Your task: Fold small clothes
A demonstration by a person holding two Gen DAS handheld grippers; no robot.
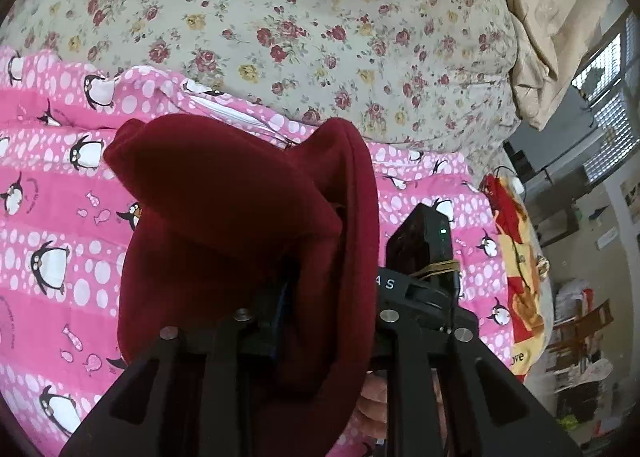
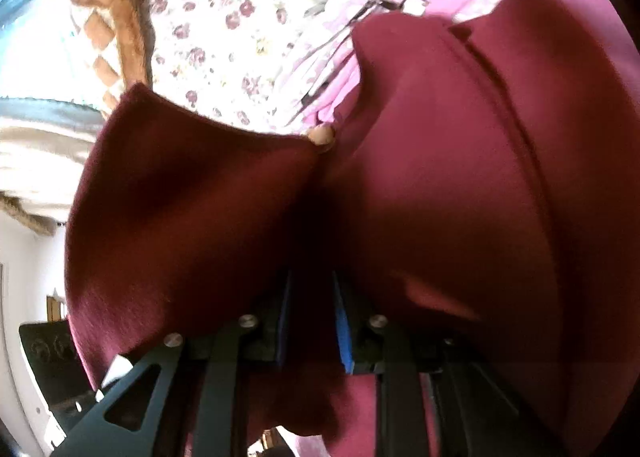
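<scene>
A: While both grippers pinch it, item: maroon garment [image 1: 240,217], held above penguin quilt [image 1: 60,197]

B: Left gripper [image 1: 286,297] and right gripper [image 2: 312,309] clamped; thin bite may slip, spoiling fold

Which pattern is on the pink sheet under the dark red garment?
Penguins and white dots on the pink sheet; clearest in the left wrist view.

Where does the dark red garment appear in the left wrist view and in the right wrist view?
Left wrist view: the dark red garment fills the centre, draped over the left gripper, above the pink penguin blanket.
Right wrist view: it fills the centre and right, clamped in the right gripper.
Shared landmark: the floral sheet, behind the garment in both.
</scene>
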